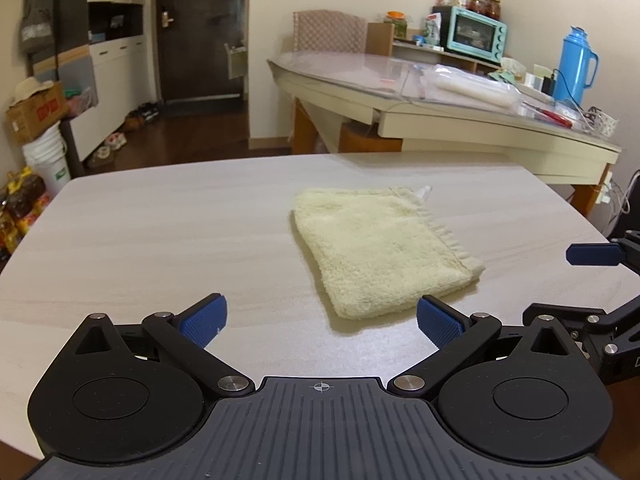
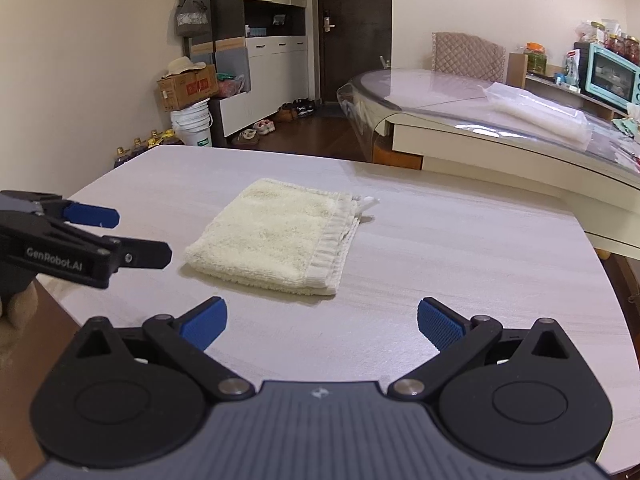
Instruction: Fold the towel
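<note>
Towel (image 1: 380, 250) folded, unobstructed on table (image 1: 160, 232)

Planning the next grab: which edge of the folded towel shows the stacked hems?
The towel's right-hand edge in the right wrist view: ribbed hems lie stacked there, with a white tag at its far corner. The other edges look plain and rounded.

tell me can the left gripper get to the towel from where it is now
Probably yes: the left gripper is open, holds nothing, and only bare table lies between it and the folded towel.
</note>
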A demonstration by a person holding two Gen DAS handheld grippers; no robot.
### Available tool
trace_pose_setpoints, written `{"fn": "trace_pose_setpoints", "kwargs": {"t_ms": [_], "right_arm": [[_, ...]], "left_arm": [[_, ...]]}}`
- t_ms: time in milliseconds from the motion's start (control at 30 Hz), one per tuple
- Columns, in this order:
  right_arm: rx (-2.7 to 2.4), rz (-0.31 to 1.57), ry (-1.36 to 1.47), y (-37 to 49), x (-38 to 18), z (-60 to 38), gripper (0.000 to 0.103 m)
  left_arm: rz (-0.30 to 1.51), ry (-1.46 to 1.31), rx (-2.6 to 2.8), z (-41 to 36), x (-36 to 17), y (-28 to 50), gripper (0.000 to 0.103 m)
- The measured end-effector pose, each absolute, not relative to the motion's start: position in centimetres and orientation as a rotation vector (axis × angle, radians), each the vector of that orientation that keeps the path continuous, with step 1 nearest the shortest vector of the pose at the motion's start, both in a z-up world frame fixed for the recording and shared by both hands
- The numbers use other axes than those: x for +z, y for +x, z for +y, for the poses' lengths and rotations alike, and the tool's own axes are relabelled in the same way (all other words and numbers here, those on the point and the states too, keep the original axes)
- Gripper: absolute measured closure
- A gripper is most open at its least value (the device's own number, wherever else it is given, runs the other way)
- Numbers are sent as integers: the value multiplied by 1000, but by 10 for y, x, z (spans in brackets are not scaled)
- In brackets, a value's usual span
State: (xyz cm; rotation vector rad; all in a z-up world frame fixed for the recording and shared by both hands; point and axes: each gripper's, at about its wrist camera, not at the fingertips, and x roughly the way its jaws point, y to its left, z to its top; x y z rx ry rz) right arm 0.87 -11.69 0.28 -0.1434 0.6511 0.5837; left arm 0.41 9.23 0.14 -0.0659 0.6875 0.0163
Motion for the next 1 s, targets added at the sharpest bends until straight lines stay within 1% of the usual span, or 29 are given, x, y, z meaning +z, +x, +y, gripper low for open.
{"fn": "trace_pose_setpoints", "kwargs": {"t_ms": [267, 1000], "right_arm": [[577, 646, -144, 13, 3, -114, 0], [579, 667, -160, 22, 3, -105, 0]], "left_arm": [[704, -96, -3, 95, -1, 12, 0], [697, -43, 6, 92, -1, 22, 0]]}}
